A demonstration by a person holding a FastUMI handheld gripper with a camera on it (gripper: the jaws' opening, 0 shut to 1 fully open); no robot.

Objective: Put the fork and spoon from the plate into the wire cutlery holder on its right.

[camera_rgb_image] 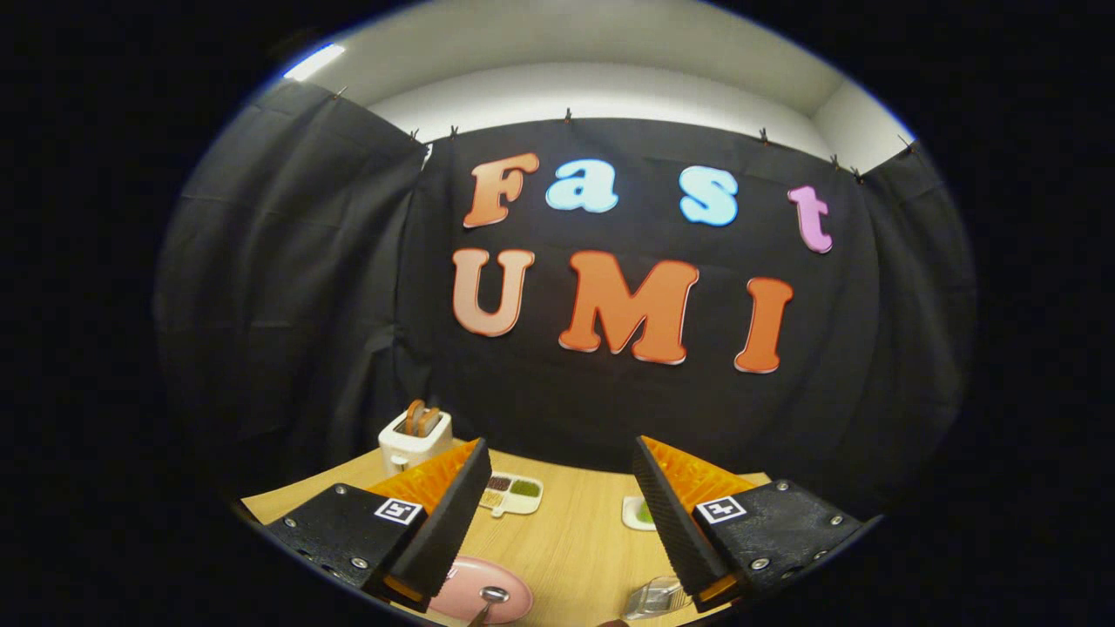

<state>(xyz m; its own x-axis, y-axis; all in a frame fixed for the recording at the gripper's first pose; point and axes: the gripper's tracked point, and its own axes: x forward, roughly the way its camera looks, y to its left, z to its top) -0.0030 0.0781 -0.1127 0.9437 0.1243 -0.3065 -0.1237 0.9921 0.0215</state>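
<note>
A pink plate [505, 582] lies on the wooden table, low between my fingers and closer to the left one. A metal spoon [490, 598] rests on it, bowl up; the fork is hidden from me. The wire cutlery holder [655, 597] sits to the plate's right, partly behind the right finger. My gripper [559, 453] hangs open well above the table, nothing between its fingers [453, 514].
A white toaster [415, 438] with two slices of toast stands at the back left by the black cloth. A white divided tray [512, 493] with several small fillings lies mid-table. A small white dish [639, 513] with something green sits beside the right finger.
</note>
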